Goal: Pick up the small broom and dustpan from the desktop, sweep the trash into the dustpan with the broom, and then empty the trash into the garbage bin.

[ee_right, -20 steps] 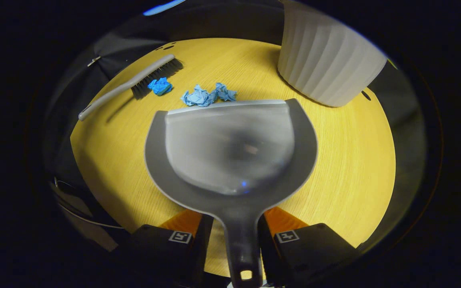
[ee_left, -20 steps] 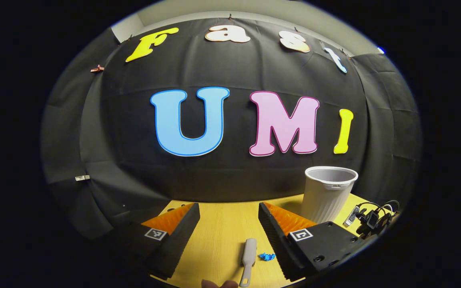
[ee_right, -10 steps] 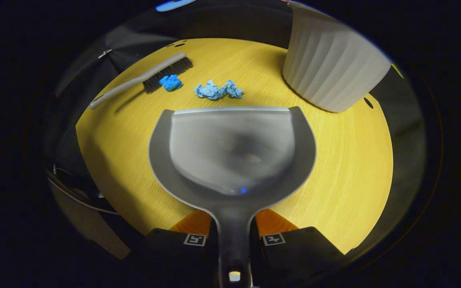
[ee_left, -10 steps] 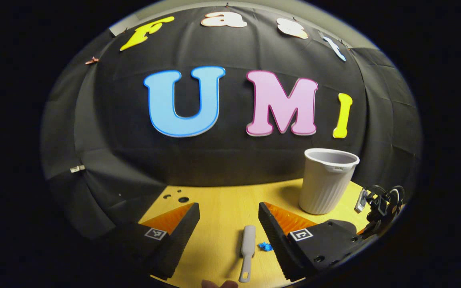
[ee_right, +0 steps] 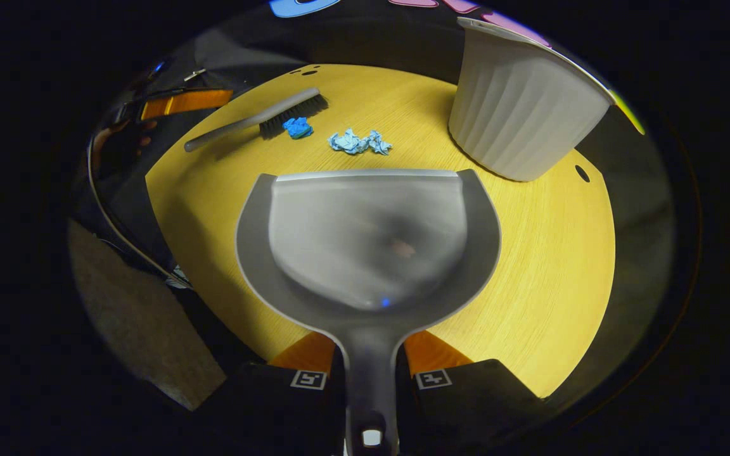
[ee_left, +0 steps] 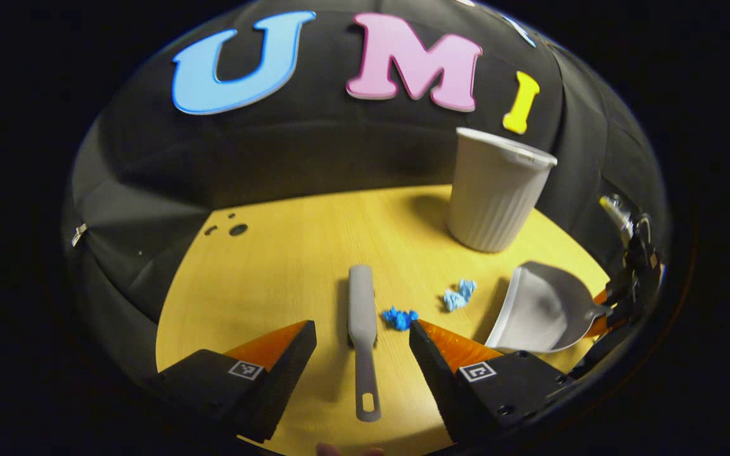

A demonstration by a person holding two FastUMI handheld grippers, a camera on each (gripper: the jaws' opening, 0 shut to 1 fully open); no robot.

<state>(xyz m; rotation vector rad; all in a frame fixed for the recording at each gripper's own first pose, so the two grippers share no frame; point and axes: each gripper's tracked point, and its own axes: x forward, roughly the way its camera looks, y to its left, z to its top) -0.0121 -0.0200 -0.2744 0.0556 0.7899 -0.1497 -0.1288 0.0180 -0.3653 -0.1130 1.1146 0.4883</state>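
My right gripper (ee_right: 368, 367) is shut on the handle of the grey dustpan (ee_right: 368, 234), which is held out over the yellow desktop (ee_right: 549, 253). The grey broom (ee_left: 363, 323) lies flat on the desk, handle toward me, between the spread fingers of my open left gripper (ee_left: 363, 335), which hovers above it. A dark blue paper scrap (ee_left: 400, 318) sits beside the bristles; a pale blue crumpled wad (ee_left: 460, 294) lies further right. In the right gripper view the broom (ee_right: 257, 119) and both scraps (ee_right: 358, 142) lie beyond the pan's front lip. The white ribbed bin (ee_left: 495, 190) stands at the back right.
The desk's rear edge meets the black booth wall (ee_left: 314, 152). Small holes (ee_left: 237, 229) mark the desktop's far left. In the left gripper view the dustpan (ee_left: 539, 307) and the right gripper (ee_left: 631, 266) are at the right edge. A cable (ee_right: 118, 221) hangs off the desk's left side.
The left gripper view has tipped down and drawn back, bringing the whole broom, both scraps and the dustpan into sight. The right gripper closed on the dustpan handle and holds it.
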